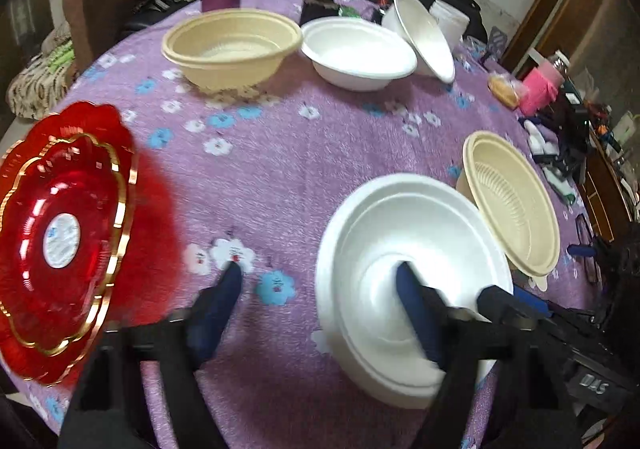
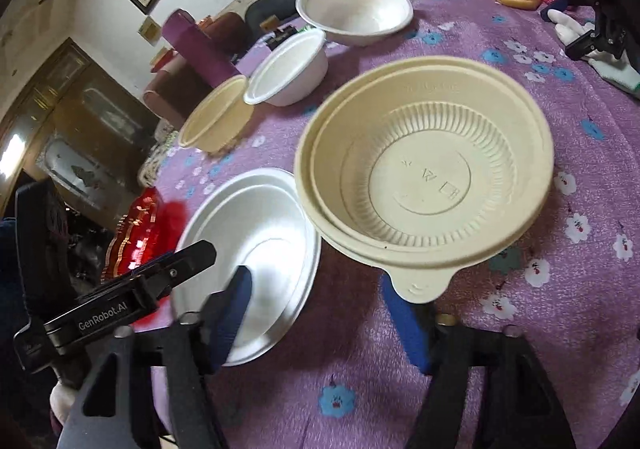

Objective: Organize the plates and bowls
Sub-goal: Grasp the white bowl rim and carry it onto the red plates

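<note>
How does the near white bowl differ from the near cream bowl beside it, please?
The near white bowl is plain white with a smooth inside, while the near cream bowl is beige with a ribbed inside and marks moulded into its base. The cream bowl has a small tab on its rim; the white bowl shows none. The cream bowl's rim overlaps the white bowl's rim. Both are round, empty and rest on the purple flowered cloth.

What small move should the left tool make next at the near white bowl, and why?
Probably close the left tool on the near white bowl at its rim. One finger is inside the bowl and the other is outside over the cloth, so the rim sits between open jaws. A grip seems needed before stacking it.
</note>
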The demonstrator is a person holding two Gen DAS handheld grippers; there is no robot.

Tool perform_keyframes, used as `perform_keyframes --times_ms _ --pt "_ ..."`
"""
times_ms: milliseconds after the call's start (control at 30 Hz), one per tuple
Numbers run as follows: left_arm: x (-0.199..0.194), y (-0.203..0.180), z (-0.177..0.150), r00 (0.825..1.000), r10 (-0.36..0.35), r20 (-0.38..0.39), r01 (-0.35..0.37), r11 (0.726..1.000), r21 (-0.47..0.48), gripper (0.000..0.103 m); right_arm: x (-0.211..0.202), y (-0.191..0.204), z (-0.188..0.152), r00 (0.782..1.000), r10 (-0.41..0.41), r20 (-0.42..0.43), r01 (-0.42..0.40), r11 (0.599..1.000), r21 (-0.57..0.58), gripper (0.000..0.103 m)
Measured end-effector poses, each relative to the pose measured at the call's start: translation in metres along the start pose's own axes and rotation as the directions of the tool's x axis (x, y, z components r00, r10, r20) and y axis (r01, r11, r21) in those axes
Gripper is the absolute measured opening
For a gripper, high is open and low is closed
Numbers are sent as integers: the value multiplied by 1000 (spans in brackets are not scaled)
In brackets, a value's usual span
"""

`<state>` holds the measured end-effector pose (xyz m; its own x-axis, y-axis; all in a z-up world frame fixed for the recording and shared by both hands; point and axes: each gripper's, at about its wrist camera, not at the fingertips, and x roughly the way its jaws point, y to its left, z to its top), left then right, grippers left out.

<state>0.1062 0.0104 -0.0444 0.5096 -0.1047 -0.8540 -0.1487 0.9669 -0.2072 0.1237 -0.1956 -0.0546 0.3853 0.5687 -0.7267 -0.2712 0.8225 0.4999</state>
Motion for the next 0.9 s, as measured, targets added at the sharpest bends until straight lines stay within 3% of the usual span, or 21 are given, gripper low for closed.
perform_keyframes --times_ms 67,267,500,900 --pt "6 -2 -1 999 -27 -31 27 1000 4 28 6 -4 -2 1000 11 -24 -11 1000 26 40" --pt "-6 -7 -9 998 -59 -8 59 998 19 21 2 -1 -11 1000 9 -28 -9 1000 4 24" --pt "-35 -9 -19 997 -52 55 50 998 35 21 -5 21 -17 1000 21 -21 -22 999 -47 22" --pt "-81 29 -28 988 -45 149 52 998 -43 21 -27 81 -17 998 4 59 8 980 -197 20"
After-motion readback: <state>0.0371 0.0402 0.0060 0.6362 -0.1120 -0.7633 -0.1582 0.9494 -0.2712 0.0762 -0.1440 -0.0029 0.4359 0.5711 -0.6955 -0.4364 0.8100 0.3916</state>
